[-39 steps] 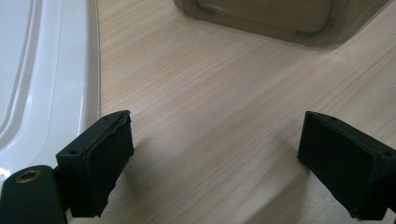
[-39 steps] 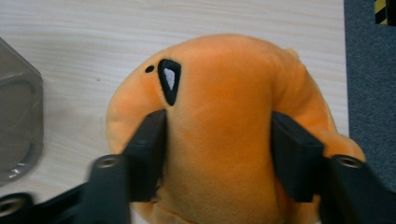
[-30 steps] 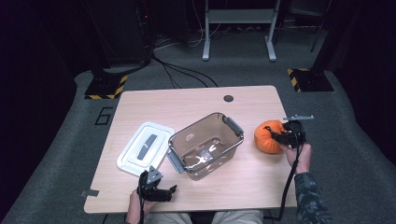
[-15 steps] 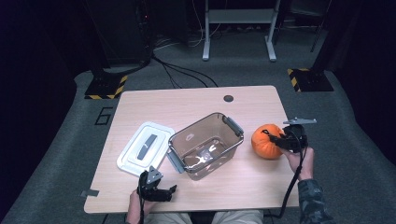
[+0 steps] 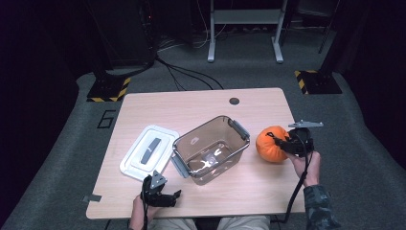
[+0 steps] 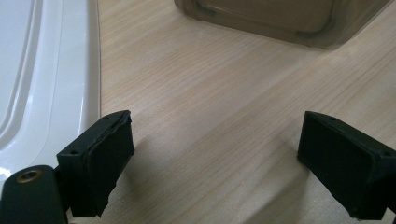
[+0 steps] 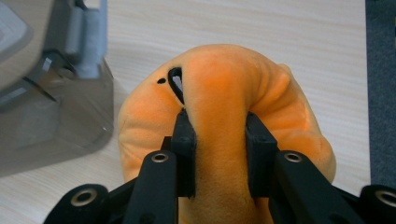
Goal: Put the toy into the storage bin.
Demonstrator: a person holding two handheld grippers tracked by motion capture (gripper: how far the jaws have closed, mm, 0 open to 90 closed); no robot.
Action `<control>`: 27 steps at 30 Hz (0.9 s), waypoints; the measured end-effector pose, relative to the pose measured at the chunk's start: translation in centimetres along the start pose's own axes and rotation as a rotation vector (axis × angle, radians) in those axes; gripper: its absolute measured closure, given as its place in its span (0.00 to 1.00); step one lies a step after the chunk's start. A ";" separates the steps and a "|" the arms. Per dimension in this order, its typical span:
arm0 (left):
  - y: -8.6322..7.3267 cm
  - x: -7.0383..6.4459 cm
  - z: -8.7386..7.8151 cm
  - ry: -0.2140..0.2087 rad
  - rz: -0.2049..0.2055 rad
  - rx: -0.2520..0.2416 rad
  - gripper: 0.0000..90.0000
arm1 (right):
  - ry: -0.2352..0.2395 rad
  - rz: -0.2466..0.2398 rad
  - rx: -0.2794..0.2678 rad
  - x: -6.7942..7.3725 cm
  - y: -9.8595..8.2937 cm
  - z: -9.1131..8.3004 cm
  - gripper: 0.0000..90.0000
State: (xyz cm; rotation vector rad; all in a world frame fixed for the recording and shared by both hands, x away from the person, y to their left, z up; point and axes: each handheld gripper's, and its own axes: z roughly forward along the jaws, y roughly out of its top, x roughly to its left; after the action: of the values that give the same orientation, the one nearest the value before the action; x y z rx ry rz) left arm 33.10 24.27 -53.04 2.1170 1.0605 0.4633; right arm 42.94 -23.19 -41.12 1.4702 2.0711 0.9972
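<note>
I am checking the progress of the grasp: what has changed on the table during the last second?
The right gripper, shut on the orange plush pumpkin, has carried it slightly left, closer to the clear bin. The left gripper stayed open at the near table edge; bin and white lid did not move.

White lid (image 5: 148,154) beside clear bin (image 5: 210,148)

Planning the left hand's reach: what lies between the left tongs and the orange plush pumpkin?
In the high view, the clear brown bin stands between the left tongs and the orange plush pumpkin, which the right tongs pinch.
</note>
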 end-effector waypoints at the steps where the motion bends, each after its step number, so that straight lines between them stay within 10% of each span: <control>1: 0.0 0.0 0.0 0.000 0.000 0.000 0.11 | -0.001 -0.009 -0.004 0.2 0.3 -0.3 0.78; 27: 0.0 0.0 0.0 0.001 0.000 0.001 0.11 | -0.011 -0.083 -0.100 3.0 4.4 -3.8 0.78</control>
State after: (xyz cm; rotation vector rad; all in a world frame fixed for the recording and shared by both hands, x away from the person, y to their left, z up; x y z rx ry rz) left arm 33.10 24.27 -53.03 2.1178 1.0618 0.4637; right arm 42.12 -20.80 -35.07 1.3262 2.0270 1.0414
